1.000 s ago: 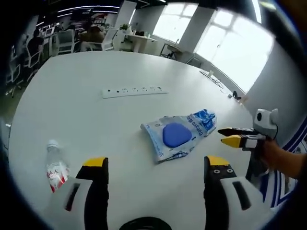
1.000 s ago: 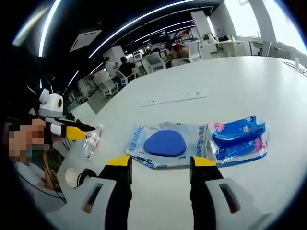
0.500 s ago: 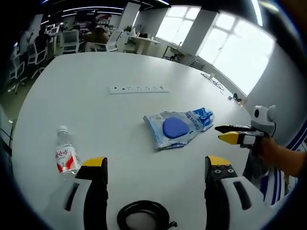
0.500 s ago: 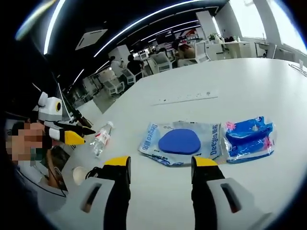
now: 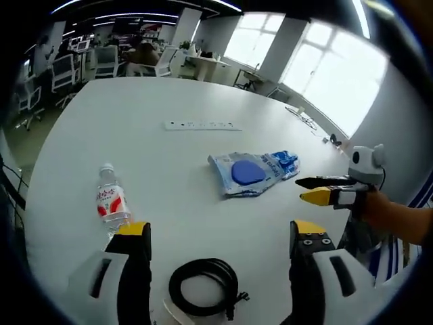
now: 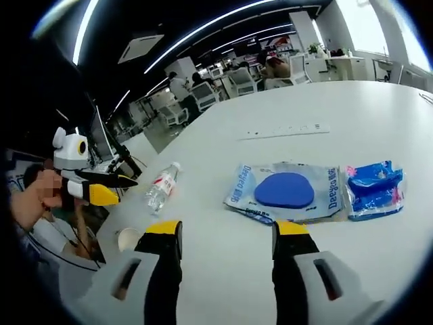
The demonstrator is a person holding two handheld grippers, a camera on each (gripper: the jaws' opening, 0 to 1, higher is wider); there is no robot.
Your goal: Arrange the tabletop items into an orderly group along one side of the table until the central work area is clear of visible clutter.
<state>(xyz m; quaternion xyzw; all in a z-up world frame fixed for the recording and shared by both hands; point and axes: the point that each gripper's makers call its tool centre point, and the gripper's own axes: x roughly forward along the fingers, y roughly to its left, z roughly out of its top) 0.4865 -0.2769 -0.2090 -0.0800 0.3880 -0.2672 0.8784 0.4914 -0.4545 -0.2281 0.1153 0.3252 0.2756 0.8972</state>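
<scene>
On the white table [image 5: 101, 142] lie a clear packet with a blue pad [image 5: 245, 174] and, touching its right end, a blue packet [image 5: 283, 162]. A water bottle [image 5: 111, 203] lies on its side to the left. A coiled black cable [image 5: 203, 286] sits between my left gripper's [image 5: 220, 230] open jaws, nearer the camera. My right gripper [image 5: 301, 189] hovers right of the packets. In the right gripper view, my right gripper [image 6: 225, 230] is open and empty, short of the clear packet [image 6: 284, 191] and blue packet [image 6: 374, 189]. The bottle [image 6: 161, 188] lies left, beside the left gripper [image 6: 125, 189].
A white power strip [image 5: 198, 124] lies farther back on the table, also seen as the power strip [image 6: 284, 130]. A paper cup [image 6: 128, 238] stands near the table's edge by the cable. Office chairs and desks [image 5: 101, 61] stand beyond the table, with people seated there.
Both cameras have pulled back from the packets, so the bottle, the black cable and the cup have come into view. The items on the table lie where they were.
</scene>
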